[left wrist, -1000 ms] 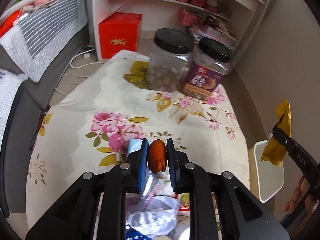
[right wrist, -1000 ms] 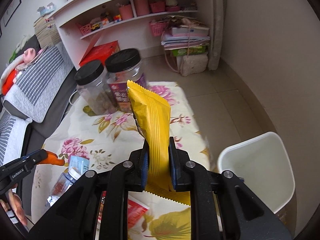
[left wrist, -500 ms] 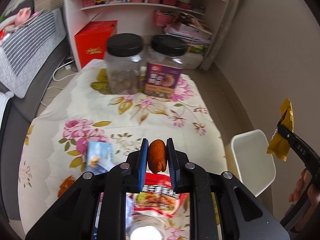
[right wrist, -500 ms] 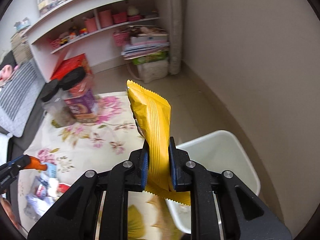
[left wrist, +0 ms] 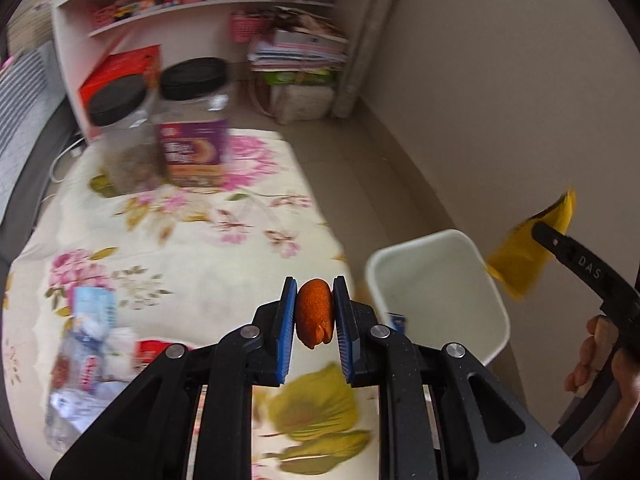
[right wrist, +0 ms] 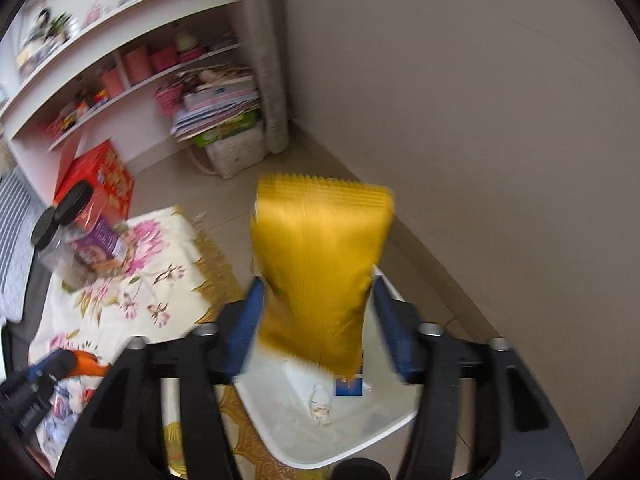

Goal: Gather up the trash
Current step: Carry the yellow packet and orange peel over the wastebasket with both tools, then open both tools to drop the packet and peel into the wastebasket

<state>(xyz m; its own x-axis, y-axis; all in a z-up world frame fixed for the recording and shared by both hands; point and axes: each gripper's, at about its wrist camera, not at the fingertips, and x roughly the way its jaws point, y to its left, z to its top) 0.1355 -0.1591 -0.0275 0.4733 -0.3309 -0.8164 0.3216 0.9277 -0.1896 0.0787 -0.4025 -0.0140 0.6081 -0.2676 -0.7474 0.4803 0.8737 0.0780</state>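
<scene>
My left gripper (left wrist: 314, 308) is shut on a small orange peel piece (left wrist: 315, 312) above the table's right edge, beside the white trash bin (left wrist: 472, 344). My right gripper (right wrist: 318, 308) is open over the bin (right wrist: 360, 444). The yellow snack wrapper (right wrist: 320, 272) sits loose between its spread blue pads, blurred. The wrapper also shows in the left wrist view (left wrist: 524, 256). A blue scrap (right wrist: 349, 386) and a small white bit (right wrist: 320, 406) lie in the bin.
The floral-cloth table (left wrist: 192, 264) carries two black-lidded jars (left wrist: 192, 136), a crushed plastic bottle (left wrist: 80, 356) and a red wrapper (left wrist: 154, 354). A beige wall (right wrist: 500, 120) stands right behind the bin. A white shelf unit (right wrist: 132, 68) and a red box (right wrist: 100, 176) stand beyond.
Both grippers swung right toward the bin. My right gripper, shut on the yellow wrapper before, has opened over the bin and the wrapper is coming loose. The left keeps its hold.
</scene>
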